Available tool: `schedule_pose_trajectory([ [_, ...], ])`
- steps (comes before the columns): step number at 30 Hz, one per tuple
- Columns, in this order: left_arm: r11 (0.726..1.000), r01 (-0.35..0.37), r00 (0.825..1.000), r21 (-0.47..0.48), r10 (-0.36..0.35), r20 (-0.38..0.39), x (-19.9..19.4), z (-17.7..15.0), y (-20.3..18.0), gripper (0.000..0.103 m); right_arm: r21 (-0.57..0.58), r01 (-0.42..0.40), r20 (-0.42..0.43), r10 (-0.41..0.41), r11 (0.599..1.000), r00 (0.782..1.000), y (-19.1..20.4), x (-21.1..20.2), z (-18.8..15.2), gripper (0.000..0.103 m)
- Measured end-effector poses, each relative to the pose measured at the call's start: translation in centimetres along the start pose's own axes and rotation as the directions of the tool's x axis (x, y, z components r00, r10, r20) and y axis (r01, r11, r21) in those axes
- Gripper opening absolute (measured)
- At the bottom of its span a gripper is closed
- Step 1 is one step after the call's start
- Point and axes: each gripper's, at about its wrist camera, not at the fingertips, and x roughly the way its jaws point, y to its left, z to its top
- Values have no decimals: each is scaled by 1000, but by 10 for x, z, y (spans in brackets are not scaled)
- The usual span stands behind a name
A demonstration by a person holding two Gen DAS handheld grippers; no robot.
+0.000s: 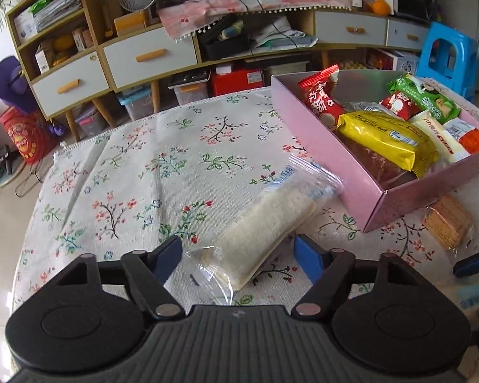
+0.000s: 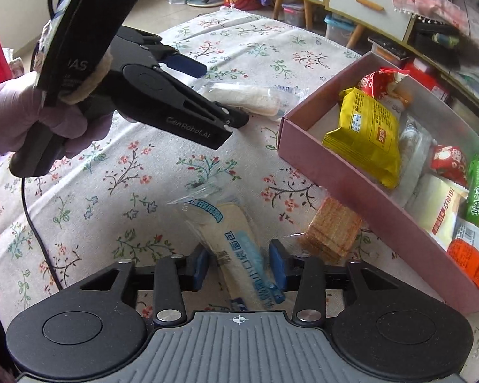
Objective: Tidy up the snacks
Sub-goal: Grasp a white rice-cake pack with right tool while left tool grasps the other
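Your left gripper [image 1: 239, 255] stands open astride a pale cake packet [image 1: 265, 223] lying on the floral tablecloth [image 1: 127, 166]; neither pad touches the wrapper. Your right gripper [image 2: 239, 266] straddles a blue-printed packet [image 2: 236, 249], jaws parted, pads close to the wrapper; contact cannot be confirmed. A cracker stack [image 2: 333, 228] lies just beside the pink box [image 2: 319, 162], which holds several snacks and sits near the table's far right edge.

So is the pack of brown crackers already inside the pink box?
No, the pack of brown crackers lies on the floral tablecloth just outside the pink box, beside its near wall.
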Motion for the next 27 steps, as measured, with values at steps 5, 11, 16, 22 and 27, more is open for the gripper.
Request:
schedule_pose_trajectory([
  [5,1000,-4,1000,-5,4,-26,-10,-5,-3,46,3,39,17,-39,999,999,5,-2,-8,49],
  [11,999,10,997,-40,-13,-76,-25,-12,-8,33,88,91,40,-95,992,995,3,-8,-16,33],
  [16,999,14,989,-40,-20,-143,-41,-19,-22,30,149,136,45,-144,979,989,3,-17,-26,29],
  [22,998,49,983,-30,-54,-176,-56,-31,-38,47,202,88,84,-106,976,991,0,-26,-32,34],
  [27,997,59,987,-45,-65,-149,-56,-36,-40,66,163,85,113,-104,983,988,3,-32,-39,49],
])
